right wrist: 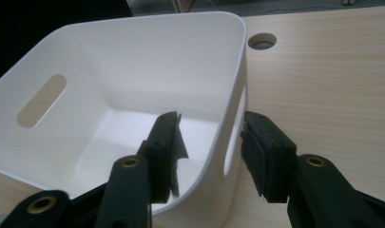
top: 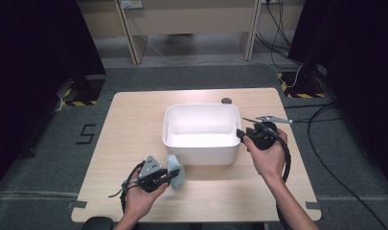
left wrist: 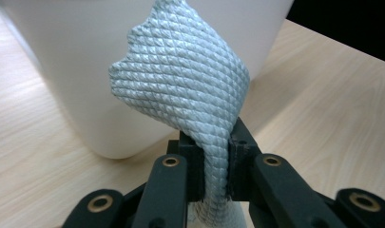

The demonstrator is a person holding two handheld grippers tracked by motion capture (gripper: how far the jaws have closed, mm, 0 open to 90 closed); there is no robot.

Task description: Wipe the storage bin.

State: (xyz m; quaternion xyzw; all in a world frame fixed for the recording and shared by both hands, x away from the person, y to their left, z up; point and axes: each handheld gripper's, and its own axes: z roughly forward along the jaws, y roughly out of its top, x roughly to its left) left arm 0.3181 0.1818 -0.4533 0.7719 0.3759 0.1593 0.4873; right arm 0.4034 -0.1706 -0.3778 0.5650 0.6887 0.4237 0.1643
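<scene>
Left gripper (left wrist: 214,166) is pinching the soft, floppy cloth (left wrist: 185,80) by one end, just in front of the tub (top: 201,127). Right gripper (right wrist: 209,142) has its jaws spread over the tub's wall.

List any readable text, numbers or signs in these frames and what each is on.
"5": black mark on the grey floor left of the table.
Yellow-and-black hazard stripes, no words: on the floor by the table's far corners.
No readable print on the white bin, the pale blue cloth or either gripper.
</scene>
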